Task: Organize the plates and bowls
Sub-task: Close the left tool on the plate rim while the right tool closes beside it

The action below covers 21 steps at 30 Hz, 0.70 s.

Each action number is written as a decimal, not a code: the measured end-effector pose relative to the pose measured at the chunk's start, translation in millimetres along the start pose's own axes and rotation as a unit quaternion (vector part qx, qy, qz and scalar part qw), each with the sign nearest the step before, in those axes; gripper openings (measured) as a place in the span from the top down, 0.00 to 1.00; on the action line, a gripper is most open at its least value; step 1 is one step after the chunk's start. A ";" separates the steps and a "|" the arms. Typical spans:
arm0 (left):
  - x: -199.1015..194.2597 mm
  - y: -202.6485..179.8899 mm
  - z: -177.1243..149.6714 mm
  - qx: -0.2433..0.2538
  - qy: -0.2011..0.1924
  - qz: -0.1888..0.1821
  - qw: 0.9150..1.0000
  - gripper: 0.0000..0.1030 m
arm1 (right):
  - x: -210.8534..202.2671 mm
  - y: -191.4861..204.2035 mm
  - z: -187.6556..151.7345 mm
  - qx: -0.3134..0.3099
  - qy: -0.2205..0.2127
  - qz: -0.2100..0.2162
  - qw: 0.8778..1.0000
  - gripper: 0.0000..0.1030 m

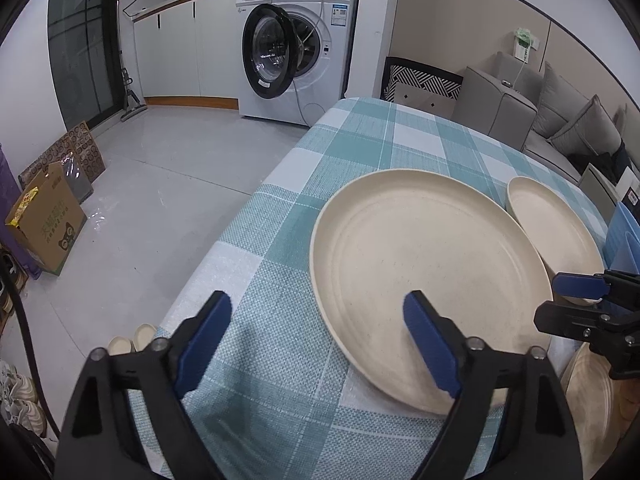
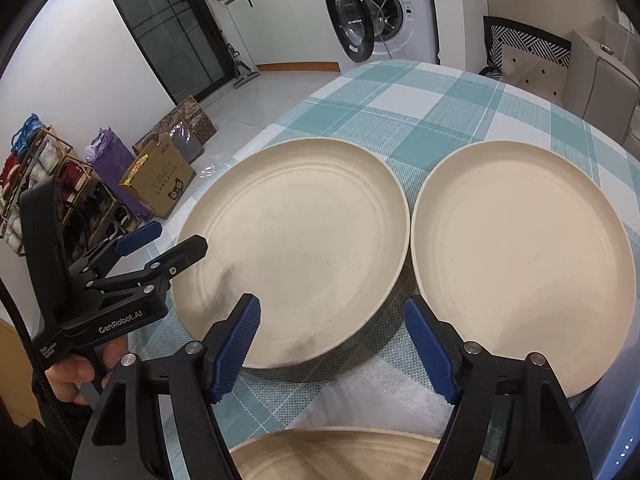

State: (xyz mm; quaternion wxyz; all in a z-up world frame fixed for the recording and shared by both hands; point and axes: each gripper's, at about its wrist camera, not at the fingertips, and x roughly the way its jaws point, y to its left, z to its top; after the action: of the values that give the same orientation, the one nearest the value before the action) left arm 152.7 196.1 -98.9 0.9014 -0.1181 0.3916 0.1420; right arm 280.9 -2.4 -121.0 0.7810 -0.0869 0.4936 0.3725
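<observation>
Both the left gripper (image 1: 316,340) and the right gripper (image 2: 332,348) are spread wide and hold nothing. To stack well, slide one finger under the left plate's (image 2: 292,236) near rim, then lift it level onto the right plate (image 2: 524,256).

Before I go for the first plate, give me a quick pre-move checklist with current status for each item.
1. Left gripper open and empty: ok, fingers spread wide.
2. Right gripper open and empty: ok.
3. Left plate empty and flat on the checked tablecloth: ok.
4. Right plate empty and flat: ok.
5. Gap between the two plates for a finger: not ok, rims look nearly touching; the near edges are freer.
6. Wooden dish at the near table edge below the right gripper: cannot tell, only partly in view.
</observation>
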 end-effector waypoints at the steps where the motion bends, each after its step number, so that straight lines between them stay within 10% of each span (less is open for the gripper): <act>1: 1.7 0.1 -0.4 -0.001 0.006 -0.003 1.000 0.25 | 1.4 -0.2 0.7 0.000 0.003 0.000 1.000 0.27; 21: 8.2 -8.1 -4.8 0.019 0.024 -0.011 0.999 0.71 | 15.3 -0.4 0.5 -0.010 0.013 -0.045 0.999 0.67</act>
State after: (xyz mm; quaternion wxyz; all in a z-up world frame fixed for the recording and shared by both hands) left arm 157.7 188.3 -107.4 0.8953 -0.1085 0.4148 0.1213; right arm 285.1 5.1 -133.6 0.7895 -0.1222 0.4957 0.3407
